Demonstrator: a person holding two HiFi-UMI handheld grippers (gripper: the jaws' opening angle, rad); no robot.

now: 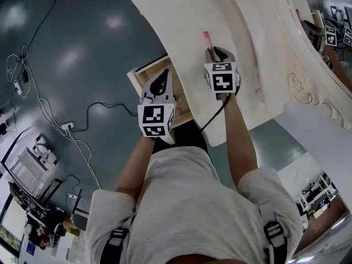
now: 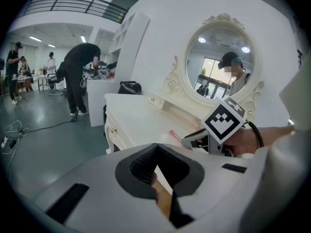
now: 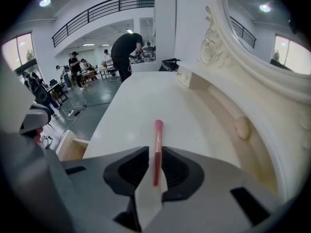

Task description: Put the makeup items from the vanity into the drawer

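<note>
Jaws of the right gripper (image 3: 152,154) stand parted astride the pink makeup stick (image 3: 158,140) lying on the white vanity bench (image 3: 131,106), and would best be centred and sunk lower before clenching, the open drawer (image 3: 70,149) waiting leftward by the left gripper (image 2: 155,149), its jaws closed on nothing.

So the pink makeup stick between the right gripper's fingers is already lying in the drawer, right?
No. The pink makeup stick between the right gripper's fingers is lying on the vanity top, not in the drawer, as the right gripper view shows.
</note>
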